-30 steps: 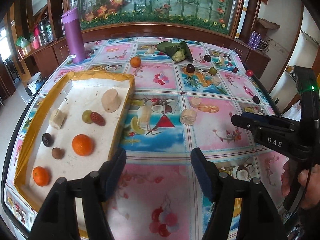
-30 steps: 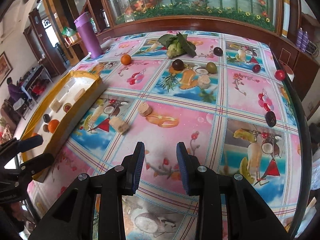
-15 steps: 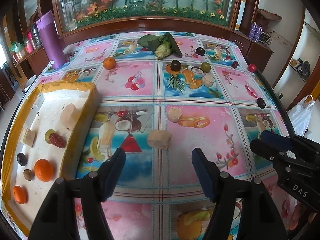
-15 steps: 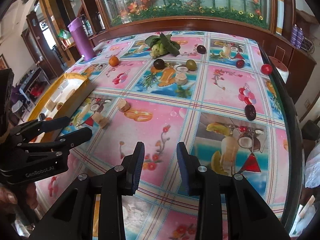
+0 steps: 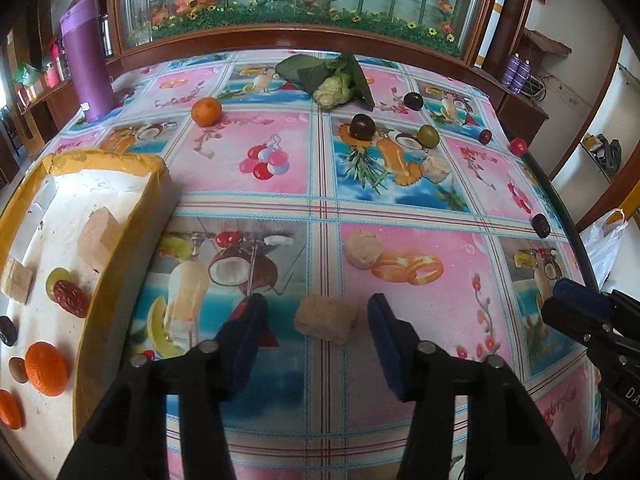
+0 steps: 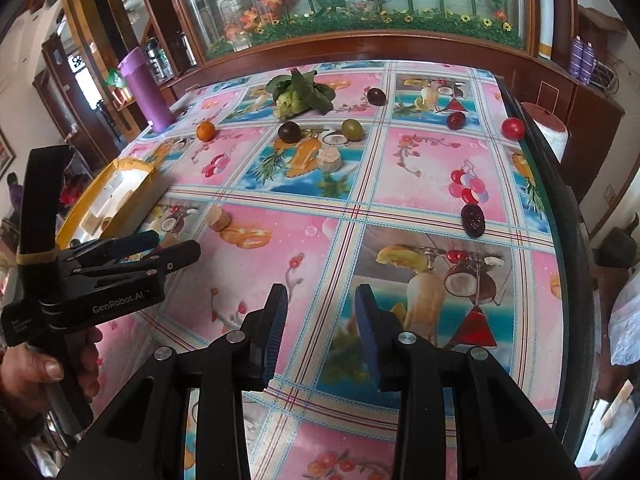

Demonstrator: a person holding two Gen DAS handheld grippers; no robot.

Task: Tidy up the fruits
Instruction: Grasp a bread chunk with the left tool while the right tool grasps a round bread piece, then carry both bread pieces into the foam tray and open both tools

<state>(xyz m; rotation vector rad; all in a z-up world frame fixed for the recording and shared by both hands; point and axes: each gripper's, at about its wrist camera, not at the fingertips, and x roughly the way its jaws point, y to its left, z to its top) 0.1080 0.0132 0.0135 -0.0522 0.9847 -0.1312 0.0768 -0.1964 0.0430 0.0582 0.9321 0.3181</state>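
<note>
My left gripper is open, its pads on either side of a tan block lying on the patterned tablecloth, not touching it. To its left stands the yellow-rimmed white tray holding oranges, a red date, dark fruits and tan blocks. A round tan piece lies just beyond. An orange, dark plums, a green fruit and small red fruits lie farther back. My right gripper is open and empty above the cloth; a dark date lies ahead to its right.
A purple flask stands at the back left. A leafy green bundle lies at the back middle. A wooden cabinet with a glass flower display runs behind the table. The table's right edge drops off beside a red-topped container.
My left gripper has moved forward and right from the tray until the tan block sits between its open pads. My right gripper has drifted right and stays open.
</note>
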